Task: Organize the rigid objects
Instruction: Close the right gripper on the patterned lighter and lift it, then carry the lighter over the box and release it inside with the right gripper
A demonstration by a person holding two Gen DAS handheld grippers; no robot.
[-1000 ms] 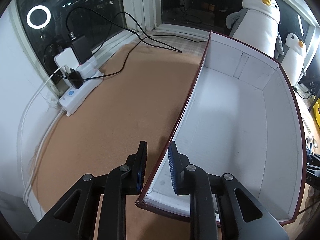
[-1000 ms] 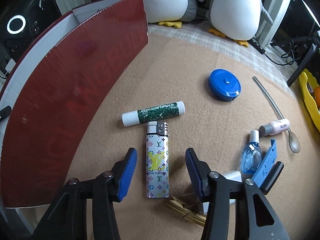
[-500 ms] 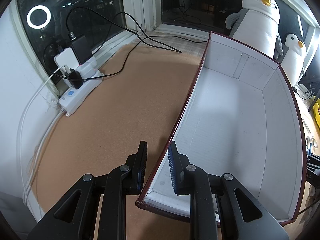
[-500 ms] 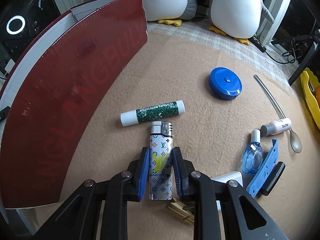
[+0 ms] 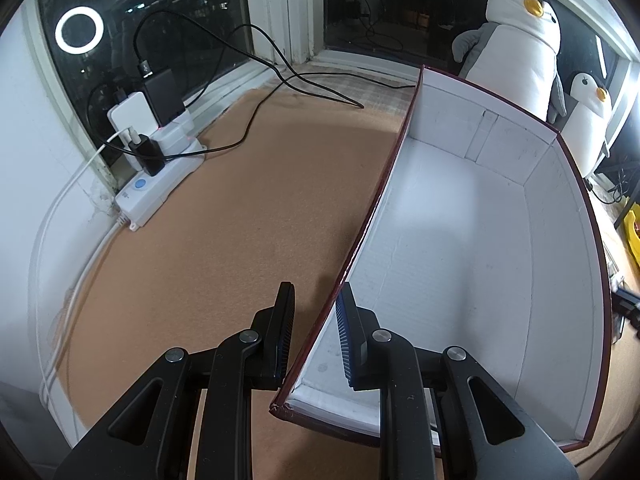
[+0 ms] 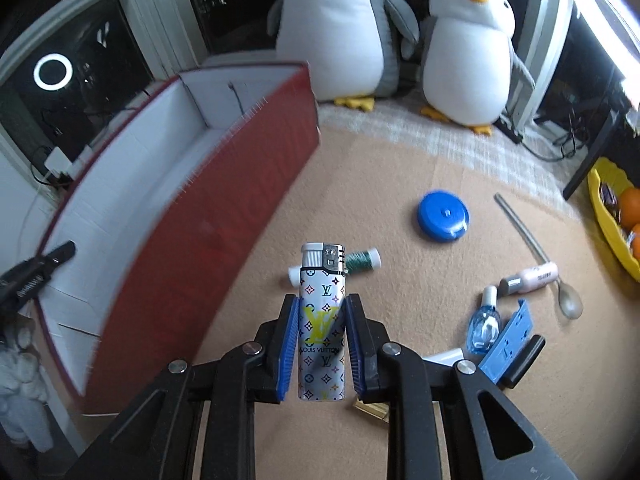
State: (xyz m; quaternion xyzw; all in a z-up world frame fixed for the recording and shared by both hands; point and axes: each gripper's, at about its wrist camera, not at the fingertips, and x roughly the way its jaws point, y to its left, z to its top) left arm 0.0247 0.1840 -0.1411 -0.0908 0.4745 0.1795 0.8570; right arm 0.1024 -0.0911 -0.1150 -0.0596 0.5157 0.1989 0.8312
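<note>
The left gripper straddles the near-left wall of the dark-red, white-lined cardboard box, its jaws narrow with a gap on each side. To the right, the right gripper clamps the white monogram-printed lighter above the tan mat.

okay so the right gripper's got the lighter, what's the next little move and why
Probably carry the lighter left, over the box's red wall, before letting go. The right gripper is shut on it and it looks lifted off the mat, the box's white inside shows nothing in it, and the left gripper straddles the box's near wall, seemingly to steady it.
</note>
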